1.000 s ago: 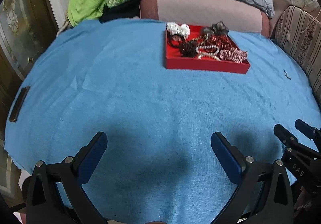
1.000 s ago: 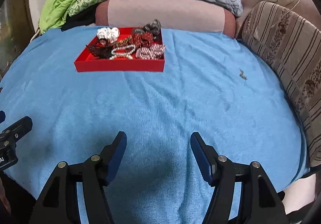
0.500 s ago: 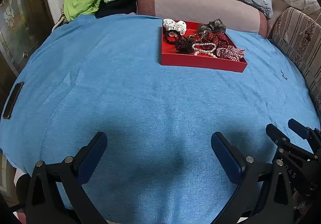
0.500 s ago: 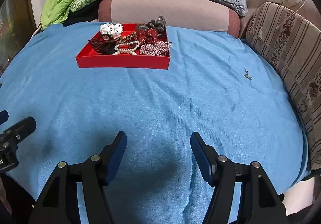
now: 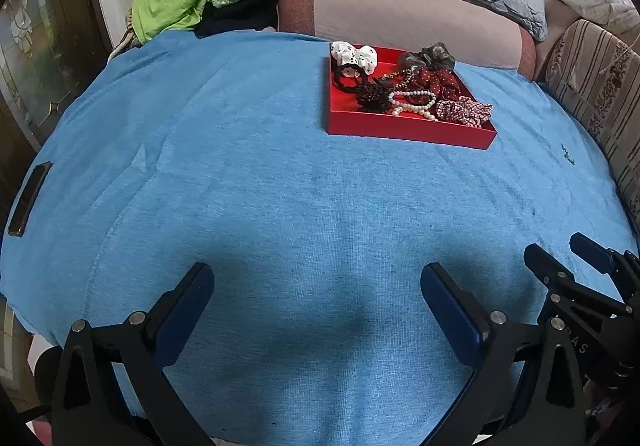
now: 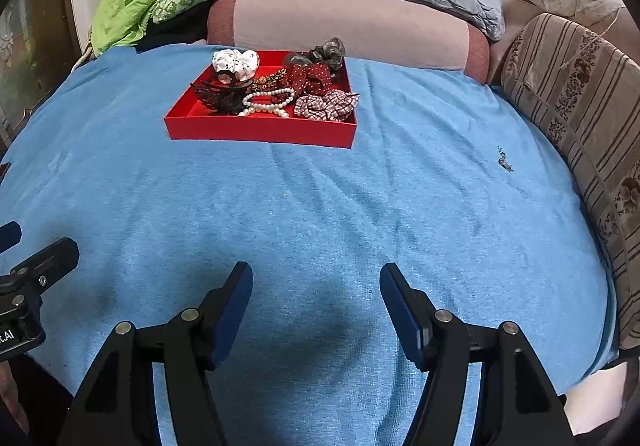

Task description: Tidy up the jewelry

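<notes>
Both cameras have crept a bit closer to the red tray (image 6: pixel 260 134) over the last second. I'm holding the left gripper (image 5: pixel 316 286) and right gripper (image 6: pixel 316 286) wide apart with nothing in them, low over the blue cover (image 6: pixel 320 214). Pearls (image 6: pixel 266 104), scrunchies and hair ties sit heaped together in the tray, well ahead of both.

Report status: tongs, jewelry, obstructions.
Left tongs open, empty; right tongs open, empty. Jewelry heaped in red tray on blue cover. Path to tray clear.
</notes>
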A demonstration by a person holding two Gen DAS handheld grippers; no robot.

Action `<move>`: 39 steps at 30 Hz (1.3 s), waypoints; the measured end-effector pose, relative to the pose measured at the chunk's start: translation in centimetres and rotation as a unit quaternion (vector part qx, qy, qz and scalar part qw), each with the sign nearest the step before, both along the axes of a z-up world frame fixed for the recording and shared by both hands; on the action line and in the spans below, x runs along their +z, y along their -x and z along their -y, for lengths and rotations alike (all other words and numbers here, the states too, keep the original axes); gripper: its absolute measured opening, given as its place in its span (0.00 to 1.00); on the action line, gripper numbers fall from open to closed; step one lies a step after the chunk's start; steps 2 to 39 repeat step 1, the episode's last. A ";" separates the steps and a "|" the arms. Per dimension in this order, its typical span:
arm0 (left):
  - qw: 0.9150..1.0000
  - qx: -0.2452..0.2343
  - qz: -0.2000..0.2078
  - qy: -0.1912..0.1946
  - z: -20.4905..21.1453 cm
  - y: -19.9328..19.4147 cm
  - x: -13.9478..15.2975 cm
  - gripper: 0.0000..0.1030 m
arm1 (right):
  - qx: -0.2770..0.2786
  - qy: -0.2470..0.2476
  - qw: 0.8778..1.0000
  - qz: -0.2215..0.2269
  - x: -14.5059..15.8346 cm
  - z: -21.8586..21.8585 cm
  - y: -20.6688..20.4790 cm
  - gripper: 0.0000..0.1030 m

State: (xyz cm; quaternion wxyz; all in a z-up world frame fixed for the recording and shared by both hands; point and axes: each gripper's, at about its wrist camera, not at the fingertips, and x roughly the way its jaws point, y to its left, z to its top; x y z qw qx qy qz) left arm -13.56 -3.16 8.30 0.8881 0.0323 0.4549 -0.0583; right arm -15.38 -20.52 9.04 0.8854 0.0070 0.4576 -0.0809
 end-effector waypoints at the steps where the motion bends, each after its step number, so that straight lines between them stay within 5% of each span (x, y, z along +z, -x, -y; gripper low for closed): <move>1: 1.000 -0.002 -0.001 0.000 0.0 0.0 0.0 1.00 | 0.000 -0.001 1.000 -0.001 -0.1 0.0 0.0 0.68; 39: 1.000 -0.002 -0.001 0.000 0.0 0.0 0.0 1.00 | 0.000 -0.001 1.000 -0.001 -0.1 0.0 0.0 0.68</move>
